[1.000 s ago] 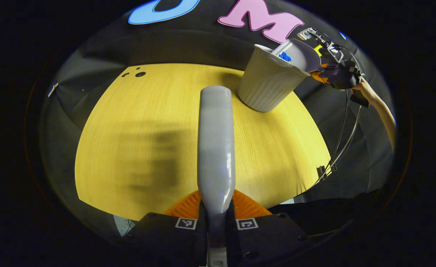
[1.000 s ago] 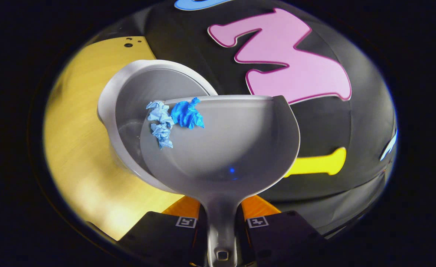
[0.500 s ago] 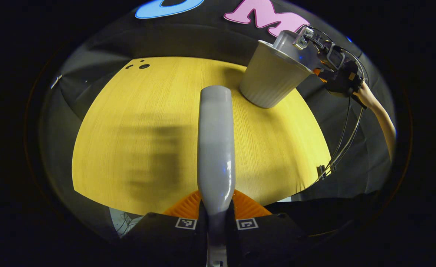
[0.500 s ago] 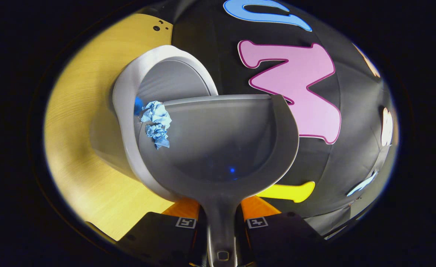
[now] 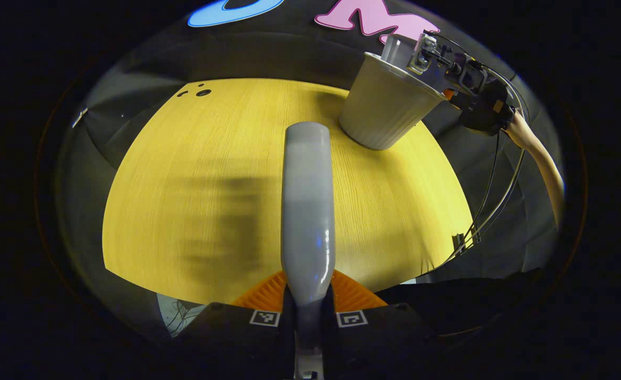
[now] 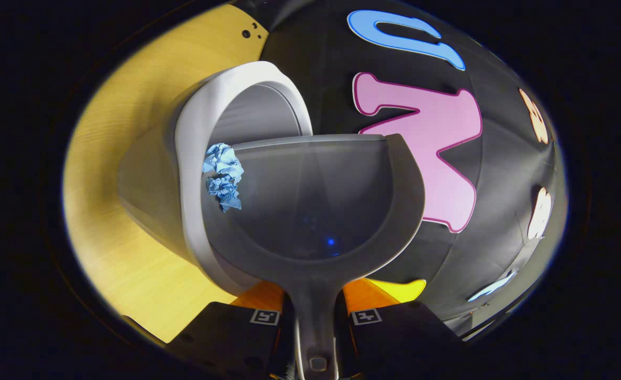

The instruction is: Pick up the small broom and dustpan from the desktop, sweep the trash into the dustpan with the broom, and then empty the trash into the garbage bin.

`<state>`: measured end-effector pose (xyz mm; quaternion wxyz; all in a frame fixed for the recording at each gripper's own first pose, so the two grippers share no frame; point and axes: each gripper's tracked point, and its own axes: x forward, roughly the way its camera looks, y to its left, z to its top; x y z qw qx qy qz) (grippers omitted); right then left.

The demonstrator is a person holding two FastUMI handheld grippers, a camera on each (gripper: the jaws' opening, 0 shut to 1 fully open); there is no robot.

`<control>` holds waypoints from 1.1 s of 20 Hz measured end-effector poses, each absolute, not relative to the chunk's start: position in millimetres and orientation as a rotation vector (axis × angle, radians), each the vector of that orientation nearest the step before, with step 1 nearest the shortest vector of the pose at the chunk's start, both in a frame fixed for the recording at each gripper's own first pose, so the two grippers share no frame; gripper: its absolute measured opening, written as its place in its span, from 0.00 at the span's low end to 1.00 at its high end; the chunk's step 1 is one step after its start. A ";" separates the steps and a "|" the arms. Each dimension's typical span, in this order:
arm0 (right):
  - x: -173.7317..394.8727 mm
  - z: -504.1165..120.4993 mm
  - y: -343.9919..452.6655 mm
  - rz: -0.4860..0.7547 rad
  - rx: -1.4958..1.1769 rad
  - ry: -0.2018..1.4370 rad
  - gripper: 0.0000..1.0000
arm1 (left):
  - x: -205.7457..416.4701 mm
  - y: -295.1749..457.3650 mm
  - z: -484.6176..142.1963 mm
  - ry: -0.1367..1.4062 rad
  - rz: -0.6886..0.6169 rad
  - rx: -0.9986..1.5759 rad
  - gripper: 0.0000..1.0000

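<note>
One dustpan [image 6: 310, 211] handle clamped between jaws

Left claw [image 5: 308, 301] clamped; right claw [image 6: 314, 306] clamped, rolled sideways.

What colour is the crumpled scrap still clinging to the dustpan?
Light blue; the crumpled scrap on the dustpan shows best in the right gripper view.

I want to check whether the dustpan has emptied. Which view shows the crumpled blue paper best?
The right gripper view: the crumpled blue paper sits close up at the dustpan edge, over the garbage bin mouth. In the left gripper view the bin and tilted dustpan are far off; no paper can be made out.
</note>
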<state>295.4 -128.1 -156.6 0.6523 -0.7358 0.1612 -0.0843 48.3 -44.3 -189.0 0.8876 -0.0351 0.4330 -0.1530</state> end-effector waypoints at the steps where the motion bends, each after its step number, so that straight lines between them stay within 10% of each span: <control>1: 299.1 -155.4 -123.9 -0.174 -1.726 0.348 0.34 | 48.8 -46.8 -188.8 0.902 -0.318 -0.073 0.24; 8: 312.0 -152.9 -111.0 -0.101 -1.863 0.275 0.34 | 57.2 -59.0 -189.3 0.901 -0.306 -0.078 0.25; 22: 315.8 -170.1 -140.9 0.015 -0.973 0.490 0.35 | 82.9 -48.1 -150.0 0.777 -0.082 -0.043 0.24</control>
